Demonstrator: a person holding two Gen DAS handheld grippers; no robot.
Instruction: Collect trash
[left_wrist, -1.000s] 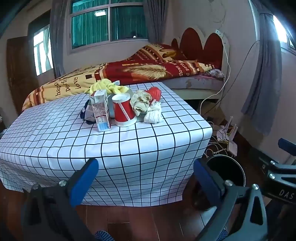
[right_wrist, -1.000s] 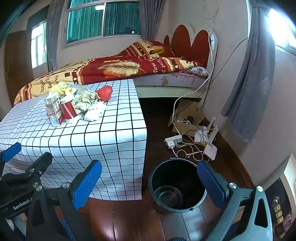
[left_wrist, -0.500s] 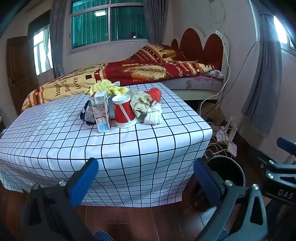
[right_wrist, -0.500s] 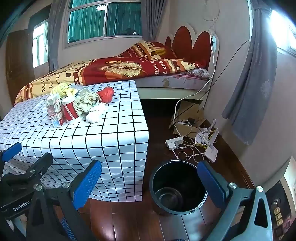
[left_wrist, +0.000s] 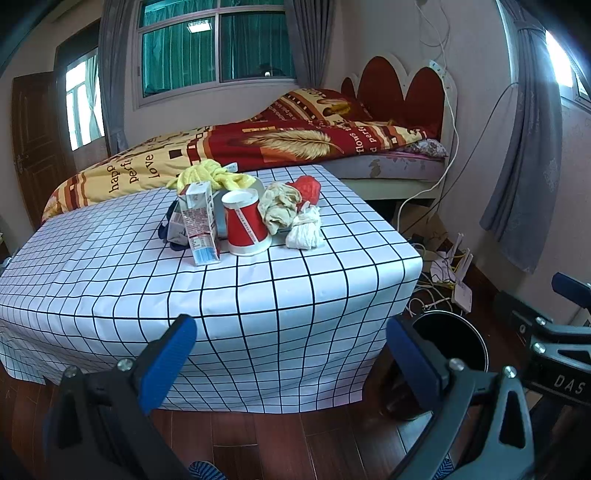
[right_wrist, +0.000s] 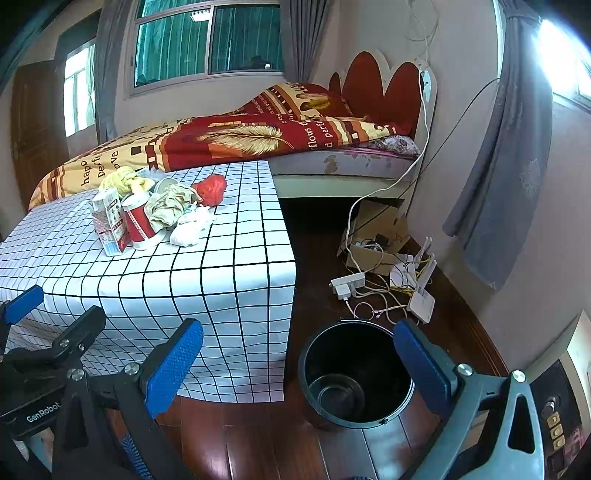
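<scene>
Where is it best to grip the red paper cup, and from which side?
Probably grip the cup across its narrow upper wall, coming from above. It stands upside down, wide rim on the table; a carton and rag crowd both its sides.

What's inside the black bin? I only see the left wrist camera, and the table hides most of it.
Observer: Nothing I can see. The right wrist view looks into the bin and shows only its bare dark bottom.
Operator: Is stuff on the floor near it?
Observer: Yes, a white power strip with tangled cables lies just beyond it.
Operator: Is the other gripper holding anything?
Observer: No, the right gripper is open and empty, near the bin.
</scene>
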